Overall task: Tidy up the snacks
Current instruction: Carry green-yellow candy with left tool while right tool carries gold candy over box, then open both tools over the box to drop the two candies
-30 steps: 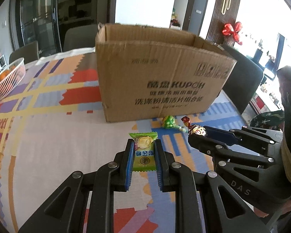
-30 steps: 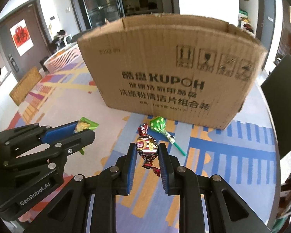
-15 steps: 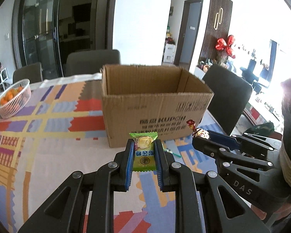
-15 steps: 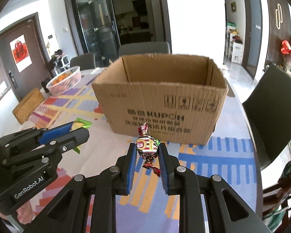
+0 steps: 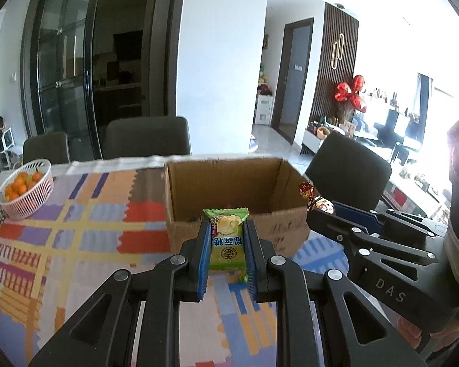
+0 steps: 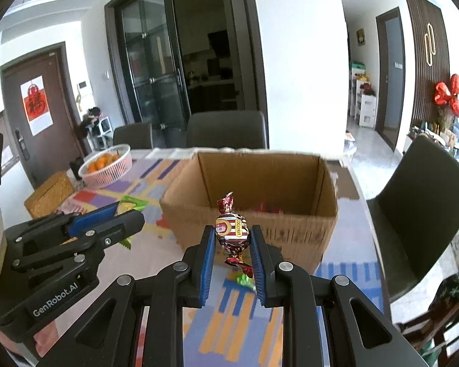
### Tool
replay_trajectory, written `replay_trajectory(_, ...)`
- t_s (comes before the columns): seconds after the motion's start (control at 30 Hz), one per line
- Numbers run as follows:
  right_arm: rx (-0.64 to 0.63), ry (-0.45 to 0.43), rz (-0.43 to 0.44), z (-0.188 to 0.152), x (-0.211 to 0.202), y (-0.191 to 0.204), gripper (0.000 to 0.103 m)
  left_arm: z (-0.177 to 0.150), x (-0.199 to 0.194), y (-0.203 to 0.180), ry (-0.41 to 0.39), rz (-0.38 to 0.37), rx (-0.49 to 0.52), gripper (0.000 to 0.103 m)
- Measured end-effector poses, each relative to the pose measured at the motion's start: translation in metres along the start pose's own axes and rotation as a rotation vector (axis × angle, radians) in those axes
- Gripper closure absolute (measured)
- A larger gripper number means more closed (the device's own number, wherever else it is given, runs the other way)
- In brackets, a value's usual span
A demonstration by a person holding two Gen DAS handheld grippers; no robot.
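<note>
Left gripper (image 5: pixel 226 249) fingers pinch a green candy packet (image 5: pixel 226 241); right gripper (image 6: pixel 231 243) fingers pinch a striped twist-wrapped sweet (image 6: pixel 232 231), both raised, apparently to clear the open brown cardboard box (image 6: pixel 293 238) at twelve o'clock.

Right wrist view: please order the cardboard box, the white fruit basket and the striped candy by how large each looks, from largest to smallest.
1. cardboard box
2. white fruit basket
3. striped candy, pinched in the right gripper

The candy sits nearest the camera, so it looks bigger than it really is.
</note>
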State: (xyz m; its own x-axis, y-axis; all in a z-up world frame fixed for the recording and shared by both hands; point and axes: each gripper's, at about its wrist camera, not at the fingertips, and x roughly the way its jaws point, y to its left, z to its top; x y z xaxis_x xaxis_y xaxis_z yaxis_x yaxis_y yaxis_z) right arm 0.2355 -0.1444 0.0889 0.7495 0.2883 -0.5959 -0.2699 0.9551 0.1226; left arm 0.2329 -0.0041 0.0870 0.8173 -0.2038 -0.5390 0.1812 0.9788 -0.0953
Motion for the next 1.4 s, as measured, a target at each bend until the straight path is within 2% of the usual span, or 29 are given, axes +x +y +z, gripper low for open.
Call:
replay_trajectory(0.17,-0.005,-0.029,-0.007,0.023,0.001,0.000,0.079,0.020,0.008,0.003,-0.020,0.002,0.007,0.082)
replay_trajectory(0.4,0.004,-0.025,-0.014,0.046,0.015,-0.006,0.079,0.045,0.034,0.009,0.015,-0.008,0.025,0.082)
replay_trajectory(0.73,0.017,0.028,-0.050,0.067,0.048,-0.027,0.079,0.070,0.076,0.009,0.086,-0.015,0.054,0.082)
replay_trajectory(0.93,0.015,0.063,-0.090,0.073,0.063,-0.036,0.079,0.077,0.097,0.004,0.113,0.012,0.092,0.081)
replay_trajectory(1.0,0.022,0.073,-0.098,0.074,0.068,-0.040,0.079,0.078,0.101,0.004,0.117,0.027,0.094,0.073)
replay_trajectory(1.03,0.026,0.074,-0.107,0.073,0.070,-0.041,0.079,0.078,0.101,0.004,0.118,0.031,0.095,0.063)
replay_trajectory(1.07,0.028,0.073,-0.122,0.073,0.072,-0.043,0.075,0.078,0.101,0.005,0.116,0.037,0.095,0.059)
replay_trajectory(1.1,0.032,0.077,-0.131,0.072,0.073,-0.043,0.065,0.076,0.099,0.005,0.115,0.055,0.099,0.059)
replay_trajectory(1.17,0.053,0.079,-0.136,0.069,0.072,-0.047,0.064,0.071,0.094,0.005,0.114,0.075,0.115,0.058)
replay_trajectory(1.27,0.049,0.076,-0.130,0.064,0.067,-0.045,0.064,0.063,0.084,0.003,0.117,0.118,0.124,0.041)
replay_trajectory(1.4,0.031,0.052,-0.114,0.054,0.053,-0.038,0.064,0.051,0.067,0.004,0.112,0.131,0.118,0.039)
